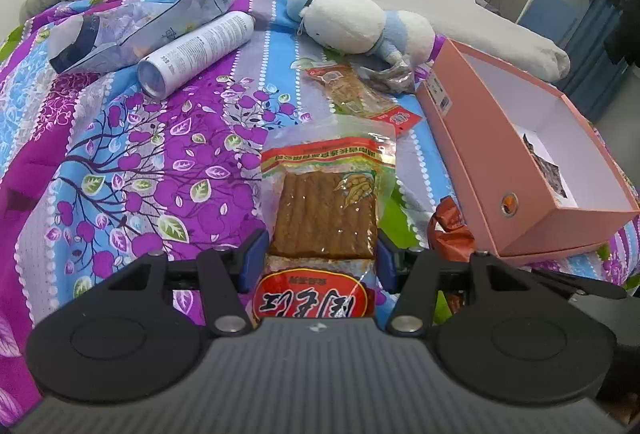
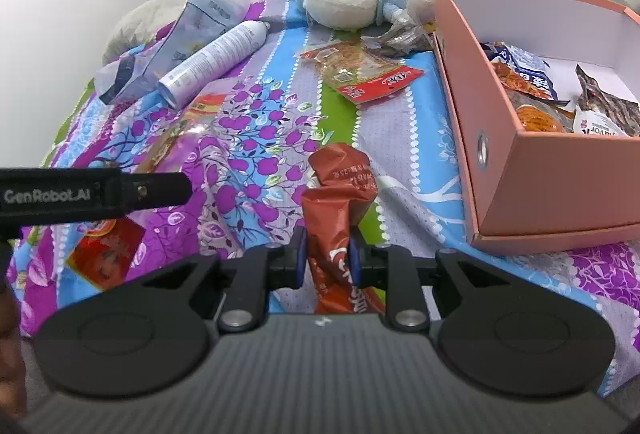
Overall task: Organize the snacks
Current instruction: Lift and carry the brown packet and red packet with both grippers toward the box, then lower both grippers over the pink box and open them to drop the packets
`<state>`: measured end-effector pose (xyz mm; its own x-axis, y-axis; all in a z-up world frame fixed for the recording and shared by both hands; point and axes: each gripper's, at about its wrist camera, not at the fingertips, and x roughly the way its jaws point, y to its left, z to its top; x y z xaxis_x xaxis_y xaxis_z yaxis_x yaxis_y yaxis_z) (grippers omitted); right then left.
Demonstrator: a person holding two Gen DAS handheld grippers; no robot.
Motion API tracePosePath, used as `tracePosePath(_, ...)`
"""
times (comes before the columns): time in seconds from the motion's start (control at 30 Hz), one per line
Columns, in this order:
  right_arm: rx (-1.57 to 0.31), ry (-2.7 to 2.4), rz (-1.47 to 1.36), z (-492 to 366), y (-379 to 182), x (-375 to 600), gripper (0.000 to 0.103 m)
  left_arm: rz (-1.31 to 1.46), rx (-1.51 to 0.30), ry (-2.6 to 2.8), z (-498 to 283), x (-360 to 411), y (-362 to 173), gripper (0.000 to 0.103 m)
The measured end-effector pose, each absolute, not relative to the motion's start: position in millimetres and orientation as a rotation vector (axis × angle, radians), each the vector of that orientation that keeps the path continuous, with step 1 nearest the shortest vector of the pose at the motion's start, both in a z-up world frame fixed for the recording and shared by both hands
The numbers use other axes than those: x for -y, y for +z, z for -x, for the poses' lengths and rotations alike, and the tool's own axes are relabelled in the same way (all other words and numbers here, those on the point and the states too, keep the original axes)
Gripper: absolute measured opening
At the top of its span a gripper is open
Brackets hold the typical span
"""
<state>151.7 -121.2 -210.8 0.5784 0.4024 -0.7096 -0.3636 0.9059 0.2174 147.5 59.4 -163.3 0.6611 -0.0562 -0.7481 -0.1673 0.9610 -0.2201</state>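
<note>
Both my grippers reach forward low over the floral bedspread, which fills most of each frame. The pink box sits open at the right of both views; in the right wrist view I count at least four snack packets inside it.

My left gripper is at bottom centre of its frame, jaws set wide, straddling the clear pack of brown sticks. The blue pads sit at the pack's two side edges; I cannot tell whether they press it.

My right gripper is at bottom centre of its frame, jaws narrow, pinching the crumpled red-brown packet, which runs up between the pads toward mid-frame.

Loose on the spread beyond: one red-and-clear packet at upper centre, one grey crinkled wrapper beside the box, one plush toy, one white spray can and one pale pouch at upper left.
</note>
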Motion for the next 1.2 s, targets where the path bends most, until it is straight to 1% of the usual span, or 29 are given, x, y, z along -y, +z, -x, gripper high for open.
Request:
tracePosePath(0.37, -0.79, 0.421, -0.061, -146.2, -191.6, 130.5, 0.025, 0.283, -0.843, 0.023, -150.0, -60.9, -151.6, 0.061)
tracePosePath(0.5, -0.774, 0.413, -0.069, -146.6, -181.9, 135.1, 0.024, 0.286, -0.828, 0.018, -153.3, -62.2, -138.6, 0.061)
tracePosePath(0.67, -0.736, 0.411, -0.074, -149.2, -161.4, 142.8, 0.024, 0.273, -0.791, -0.004, -159.5, -55.6, -111.5, 0.061)
tracePosePath(1.2, -0.555, 0.356, -0.064, -168.6, -69.9, 184.5, 0.024, 0.243, -0.65, -0.109, -193.6, -10.4, -15.3, 0.061)
